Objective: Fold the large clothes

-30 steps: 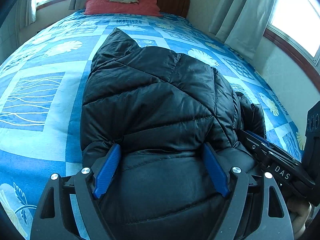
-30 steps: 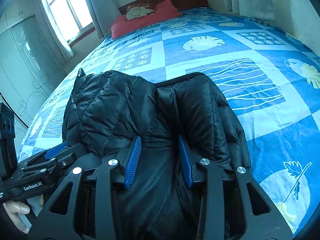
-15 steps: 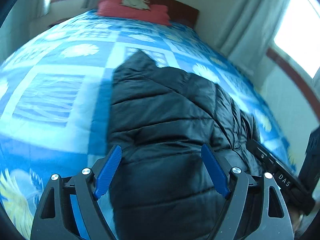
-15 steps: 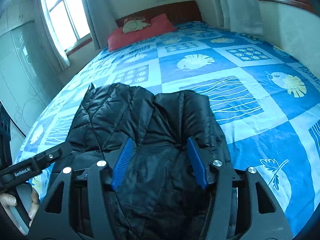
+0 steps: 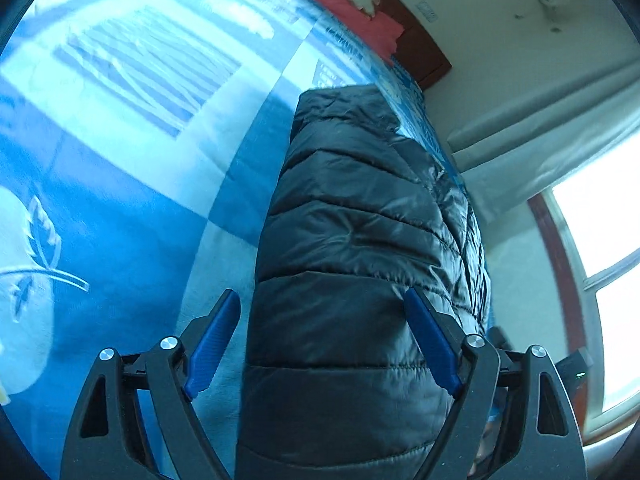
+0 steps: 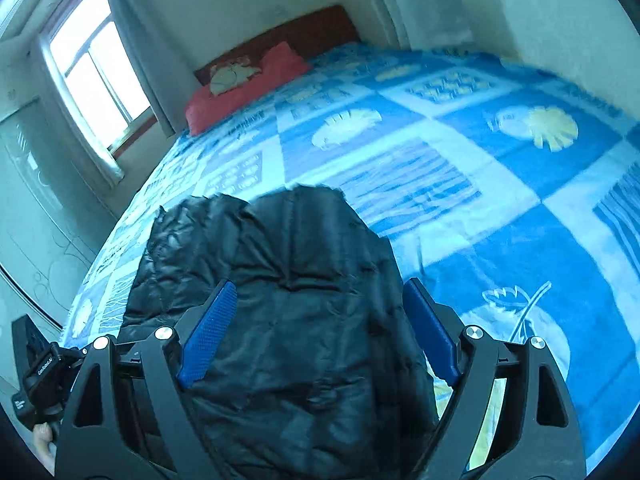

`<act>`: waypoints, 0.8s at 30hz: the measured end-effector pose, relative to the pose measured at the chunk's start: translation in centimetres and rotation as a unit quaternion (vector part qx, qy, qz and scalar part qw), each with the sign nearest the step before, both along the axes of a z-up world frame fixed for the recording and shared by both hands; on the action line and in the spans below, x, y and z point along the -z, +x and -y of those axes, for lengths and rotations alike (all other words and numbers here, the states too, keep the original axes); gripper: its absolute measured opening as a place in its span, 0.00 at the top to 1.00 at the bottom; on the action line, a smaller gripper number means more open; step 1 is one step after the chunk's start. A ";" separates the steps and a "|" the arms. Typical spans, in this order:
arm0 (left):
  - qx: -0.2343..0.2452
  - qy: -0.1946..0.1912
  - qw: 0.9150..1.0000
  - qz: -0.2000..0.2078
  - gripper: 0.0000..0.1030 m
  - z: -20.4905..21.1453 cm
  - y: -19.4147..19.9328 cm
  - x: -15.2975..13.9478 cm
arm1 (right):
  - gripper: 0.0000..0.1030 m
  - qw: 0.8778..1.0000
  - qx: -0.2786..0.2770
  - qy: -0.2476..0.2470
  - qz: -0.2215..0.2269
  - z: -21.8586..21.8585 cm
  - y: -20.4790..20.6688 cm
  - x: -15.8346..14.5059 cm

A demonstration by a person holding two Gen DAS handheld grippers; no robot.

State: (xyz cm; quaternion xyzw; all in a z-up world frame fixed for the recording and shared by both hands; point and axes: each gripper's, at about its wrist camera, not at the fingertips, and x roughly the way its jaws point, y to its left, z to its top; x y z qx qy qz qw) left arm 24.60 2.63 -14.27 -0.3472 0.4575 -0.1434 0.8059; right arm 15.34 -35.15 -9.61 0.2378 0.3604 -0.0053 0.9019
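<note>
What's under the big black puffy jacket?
The black puffer jacket lies on the bed's blue patterned bedspread, which shows all around it. Whatever is directly beneath the folded jacket is covered, so I cannot tell if anything else is there.

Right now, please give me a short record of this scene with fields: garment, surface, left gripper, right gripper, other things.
garment: black puffer jacket, bundled on the bed
surface: bed with blue patterned cover
left gripper: jaws opening, wide apart; jacket lies between them, pads do not press it
right gripper: jaws opening, wide apart over the jacket, pads clear of it
other things: red pillow at the wooden headboard; window with curtains
</note>
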 end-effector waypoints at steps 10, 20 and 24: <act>0.017 -0.090 0.995 -0.043 0.13 0.0 1.9 3.1 | 0.07 0.980 -0.029 0.193 -0.050 3.8 2.3 6.1; 0.067 -0.114 0.991 -0.031 0.19 1.5 2.6 3.1 | 0.39 0.970 -0.107 0.210 -0.059 1.8 3.1 6.5; 0.072 -0.114 0.991 -0.021 0.24 1.5 2.3 3.0 | 0.52 0.964 -0.110 0.238 -0.034 1.9 2.3 6.7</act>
